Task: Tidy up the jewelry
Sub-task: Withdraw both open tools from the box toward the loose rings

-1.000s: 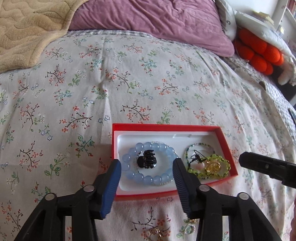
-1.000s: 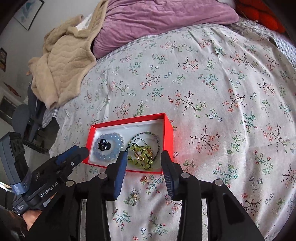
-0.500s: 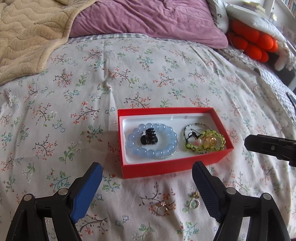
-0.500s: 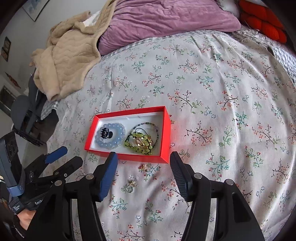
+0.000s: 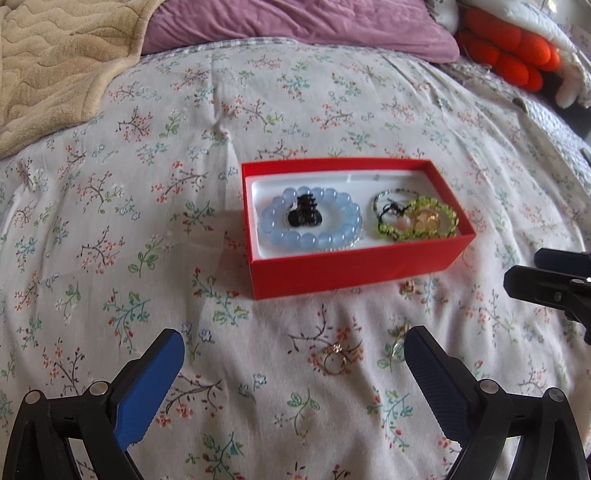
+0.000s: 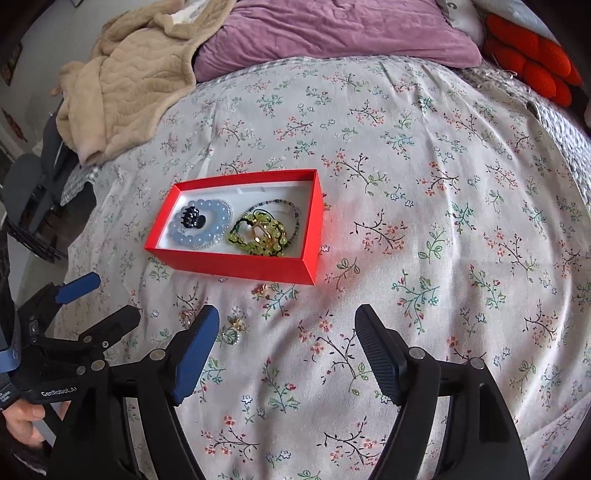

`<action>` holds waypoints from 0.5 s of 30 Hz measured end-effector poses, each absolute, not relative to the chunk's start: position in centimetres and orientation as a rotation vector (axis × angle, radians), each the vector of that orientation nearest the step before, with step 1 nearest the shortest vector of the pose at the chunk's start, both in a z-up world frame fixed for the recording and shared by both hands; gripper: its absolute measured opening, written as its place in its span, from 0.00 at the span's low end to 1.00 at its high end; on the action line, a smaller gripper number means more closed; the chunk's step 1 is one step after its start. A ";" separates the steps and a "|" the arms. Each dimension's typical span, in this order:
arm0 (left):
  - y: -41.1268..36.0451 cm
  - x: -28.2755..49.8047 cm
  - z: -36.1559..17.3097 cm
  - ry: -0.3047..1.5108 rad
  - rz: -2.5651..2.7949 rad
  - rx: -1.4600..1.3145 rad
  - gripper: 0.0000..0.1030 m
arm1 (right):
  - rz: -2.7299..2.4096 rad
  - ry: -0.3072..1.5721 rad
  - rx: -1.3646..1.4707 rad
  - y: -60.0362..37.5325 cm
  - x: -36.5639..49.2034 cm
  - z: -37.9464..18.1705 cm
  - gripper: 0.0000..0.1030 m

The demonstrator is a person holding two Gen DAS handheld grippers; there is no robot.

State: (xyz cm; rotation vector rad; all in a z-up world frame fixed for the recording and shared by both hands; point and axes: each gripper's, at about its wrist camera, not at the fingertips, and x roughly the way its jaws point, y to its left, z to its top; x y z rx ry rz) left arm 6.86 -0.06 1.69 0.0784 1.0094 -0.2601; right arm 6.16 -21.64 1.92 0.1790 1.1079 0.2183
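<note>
Red cardboard box (image 5: 354, 271) on your floral bedspread (image 5: 184, 147) holds one pale-blue bead bracelet (image 5: 314, 225), one black claw clip (image 5: 304, 216) and perhaps two green beaded bracelets (image 5: 417, 223). Three small gold rings (image 5: 334, 360) lie loose beside it. Your left gripper (image 5: 293, 369) and right gripper (image 6: 286, 347) are both released, empty.

Floral bedspread (image 6: 424, 206) — open on all sides of red box (image 5: 354, 267); box top uncovered. Small rings (image 5: 334, 356) lie loose on the cloth before the box, between it and both grippers. Beige blanket (image 6: 136, 81), purple pillow (image 6: 332, 33) — well apart, behind
</note>
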 end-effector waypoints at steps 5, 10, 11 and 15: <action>0.1 6.4 0.7 1.033 -0.247 0.115 0.96 | 0.193 1.120 0.107 -21.1 5.4 0.9 0.85; 0.1 5.9 -1.0 1.058 -0.248 0.179 0.96 | 0.182 1.132 -0.037 -19.9 4.7 -0.7 0.88; 0.1 5.8 -1.3 1.061 -0.248 0.192 0.96 | 0.190 1.139 -0.055 -19.7 4.6 -1.1 0.88; 0.1 5.3 -2.7 1.057 -0.262 0.236 0.96 | 0.208 1.158 -0.113 -19.1 4.1 -2.5 0.88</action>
